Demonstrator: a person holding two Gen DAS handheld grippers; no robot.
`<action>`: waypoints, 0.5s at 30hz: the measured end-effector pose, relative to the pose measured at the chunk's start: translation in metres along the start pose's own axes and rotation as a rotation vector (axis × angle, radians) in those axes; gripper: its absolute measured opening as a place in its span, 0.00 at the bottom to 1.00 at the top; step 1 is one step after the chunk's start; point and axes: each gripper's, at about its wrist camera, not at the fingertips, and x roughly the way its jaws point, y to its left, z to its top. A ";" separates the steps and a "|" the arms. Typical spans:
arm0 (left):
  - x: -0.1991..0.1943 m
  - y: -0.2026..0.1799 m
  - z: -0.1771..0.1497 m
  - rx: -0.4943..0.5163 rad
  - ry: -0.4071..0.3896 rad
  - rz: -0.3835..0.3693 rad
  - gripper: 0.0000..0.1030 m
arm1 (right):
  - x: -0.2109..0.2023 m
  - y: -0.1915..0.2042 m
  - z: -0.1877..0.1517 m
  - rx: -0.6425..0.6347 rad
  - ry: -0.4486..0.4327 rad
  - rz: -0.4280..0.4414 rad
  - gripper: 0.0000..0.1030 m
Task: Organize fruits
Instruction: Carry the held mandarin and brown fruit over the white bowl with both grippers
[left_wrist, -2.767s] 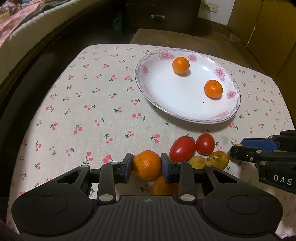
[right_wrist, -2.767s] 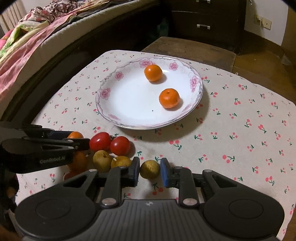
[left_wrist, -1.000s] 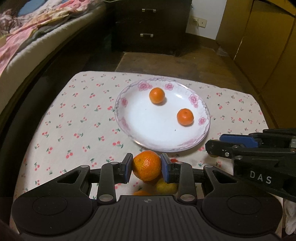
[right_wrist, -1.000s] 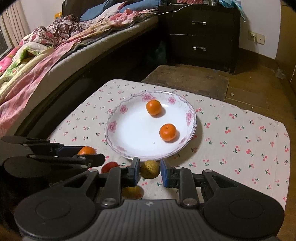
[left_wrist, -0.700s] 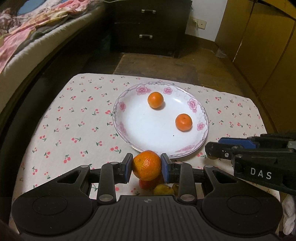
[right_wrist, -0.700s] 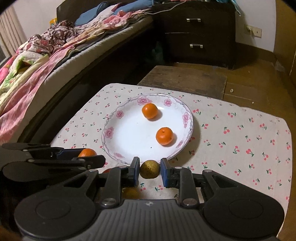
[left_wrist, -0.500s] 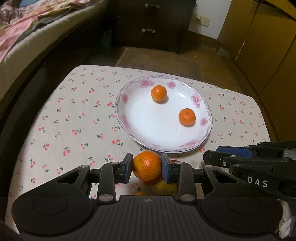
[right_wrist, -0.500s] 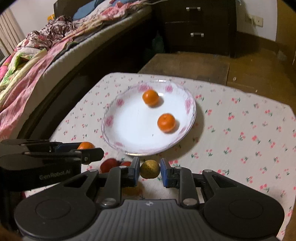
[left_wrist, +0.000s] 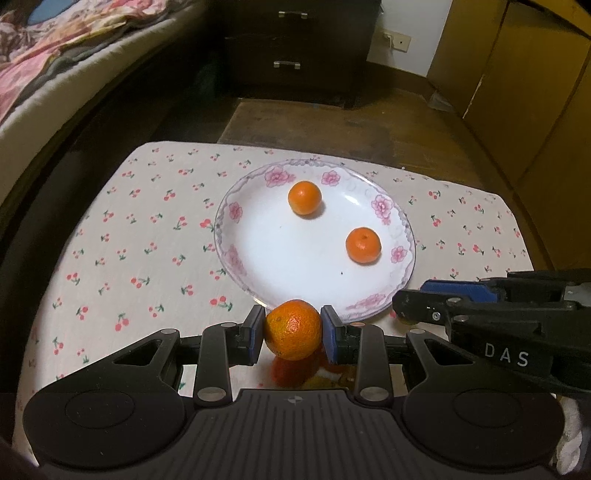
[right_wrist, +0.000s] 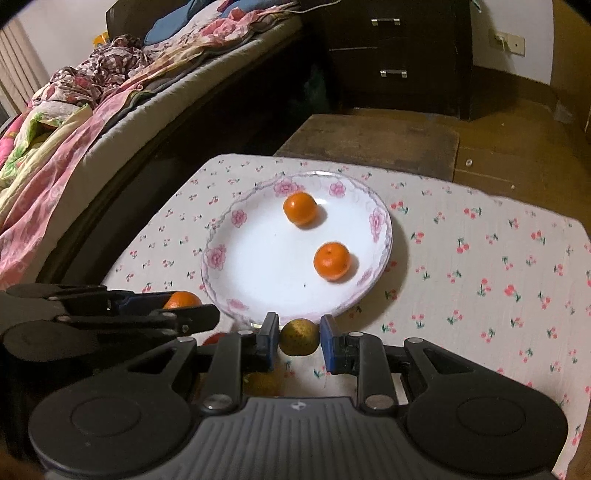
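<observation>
Now we have the left gripper (left_wrist: 293, 329) clamped on an orange (left_wrist: 293, 329), pads pressing its two sides so it rides clear of the cloth, poised just short of the near rim of the flowered plate (left_wrist: 236, 254). Off to its right, the right gripper (right_wrist: 295, 339) pinches a small yellow-green fruit (right_wrist: 298, 336) the same way, level with the plate's near edge. Both are held high, we judge, so each fruit can pass over the rim. Ahead of both tools, two small oranges (left_wrist: 304, 197) (left_wrist: 363, 245) already sit in the plate, well apart. Below and behind the jaws, leftover fruit on the cherry-print tablecloth (left_wrist: 122, 236) is mostly hidden. Compared with a few seconds ago, both fruits have left the cloth, and the plate now lies farther below us.
</observation>
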 end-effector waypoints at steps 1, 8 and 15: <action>0.001 -0.001 0.002 0.002 -0.001 0.002 0.39 | 0.000 0.000 0.002 -0.001 -0.004 -0.001 0.24; 0.012 -0.003 0.011 0.016 0.007 0.009 0.39 | 0.003 0.000 0.019 -0.024 -0.013 -0.016 0.24; 0.025 -0.002 0.023 0.022 0.018 0.025 0.39 | 0.017 0.000 0.031 -0.037 0.004 -0.035 0.24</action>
